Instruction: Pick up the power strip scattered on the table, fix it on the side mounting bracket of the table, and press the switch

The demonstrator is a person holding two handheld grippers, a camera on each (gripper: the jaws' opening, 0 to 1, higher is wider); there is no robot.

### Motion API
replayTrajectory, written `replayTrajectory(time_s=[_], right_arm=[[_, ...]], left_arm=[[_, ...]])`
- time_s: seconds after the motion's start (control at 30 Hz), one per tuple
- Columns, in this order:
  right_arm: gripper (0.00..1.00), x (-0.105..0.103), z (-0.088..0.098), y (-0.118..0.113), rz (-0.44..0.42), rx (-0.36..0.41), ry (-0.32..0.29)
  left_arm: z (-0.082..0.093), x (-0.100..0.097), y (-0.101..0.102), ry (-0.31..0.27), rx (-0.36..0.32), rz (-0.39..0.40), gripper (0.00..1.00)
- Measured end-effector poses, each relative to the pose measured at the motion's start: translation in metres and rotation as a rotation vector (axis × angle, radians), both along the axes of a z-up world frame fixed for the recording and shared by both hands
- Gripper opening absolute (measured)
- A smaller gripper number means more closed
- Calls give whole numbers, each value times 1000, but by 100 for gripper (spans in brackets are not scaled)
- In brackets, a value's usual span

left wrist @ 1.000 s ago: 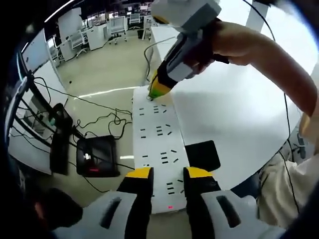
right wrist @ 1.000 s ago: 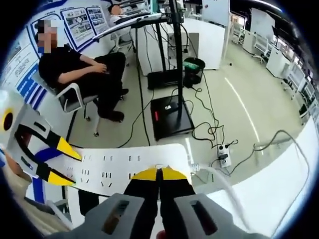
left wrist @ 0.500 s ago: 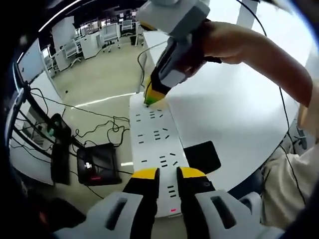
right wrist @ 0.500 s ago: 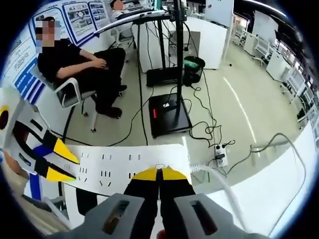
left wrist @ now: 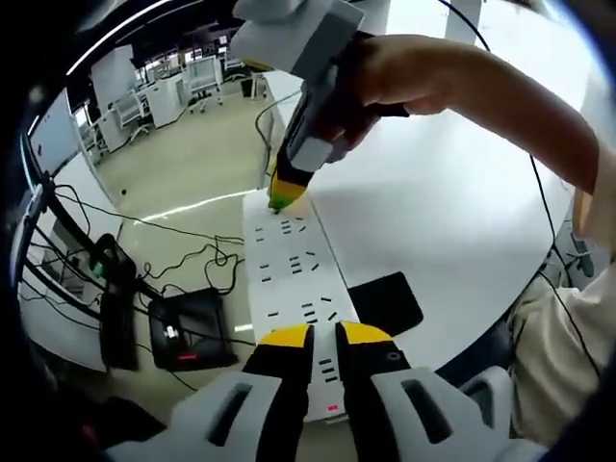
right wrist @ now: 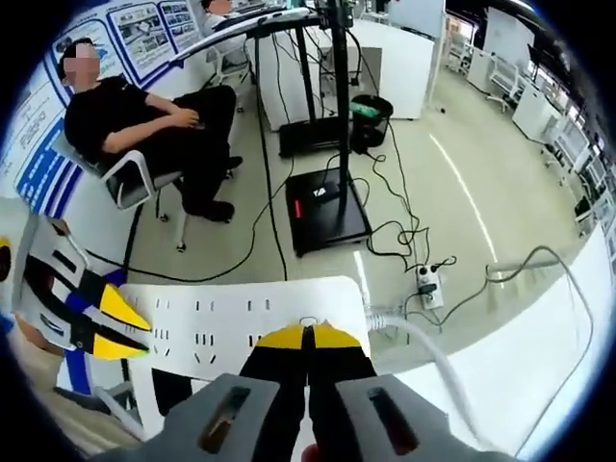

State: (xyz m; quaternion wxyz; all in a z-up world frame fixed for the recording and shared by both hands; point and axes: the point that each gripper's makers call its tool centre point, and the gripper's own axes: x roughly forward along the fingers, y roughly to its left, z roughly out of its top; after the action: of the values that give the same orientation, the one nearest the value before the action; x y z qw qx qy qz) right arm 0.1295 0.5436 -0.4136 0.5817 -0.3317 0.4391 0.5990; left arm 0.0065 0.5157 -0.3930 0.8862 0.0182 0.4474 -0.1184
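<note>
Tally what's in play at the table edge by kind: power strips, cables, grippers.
Power strip: 1, white
Cable: 1, white, leaving the strip's end
Grippers: 2, left gripper, right gripper
Total: 4

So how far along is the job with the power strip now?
Done: the power strip is off the table, held at each end by the left hand-held gripper and right hand-held gripper. In hand: carrying it at the table edge. Left: mounting, then pressing the switch.
</note>
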Motion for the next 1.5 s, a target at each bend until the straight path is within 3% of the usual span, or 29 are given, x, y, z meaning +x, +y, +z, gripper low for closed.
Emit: replayTrajectory(time_s=[0.23, 0.47, 0.67, 0.83, 0.87, 0.97, 1.17, 1.33, 1.37, 1.5], right_arm=[[0, 5, -4, 2, -26, -30, 29], [0, 4, -9, 1, 2, -56, 5], [0, 3, -8, -1, -17, -26, 39], [0, -9, -1, -6, 13, -10, 1], [0, -1, 1, -4, 17, -1, 13], [0, -3, 10, -4, 13, 18, 40], [0, -6, 8, -3, 45, 22, -16], [0, -6, 8, 0, 56, 21, -22], [0, -5, 8, 0, 54, 23, -16], [0, -2, 13, 4, 52, 91, -27]], left_arm=[[2, 1, -1, -17, 8, -13, 15], [4, 4, -2, -45, 14, -28, 13], [4, 6, -2, -66, 18, -33, 13], [1, 3, -2, -80, 2, -29, 13], [1, 3, -3, -77, 2, -28, 13], [-5, 1, -3, -47, 17, -33, 13], [-5, -1, -1, -39, 0, -20, 14], [-5, -1, 1, -44, -11, -13, 14], [-5, 4, 11, -43, -15, -13, 14], [-4, 6, 16, -45, -21, -9, 14]])
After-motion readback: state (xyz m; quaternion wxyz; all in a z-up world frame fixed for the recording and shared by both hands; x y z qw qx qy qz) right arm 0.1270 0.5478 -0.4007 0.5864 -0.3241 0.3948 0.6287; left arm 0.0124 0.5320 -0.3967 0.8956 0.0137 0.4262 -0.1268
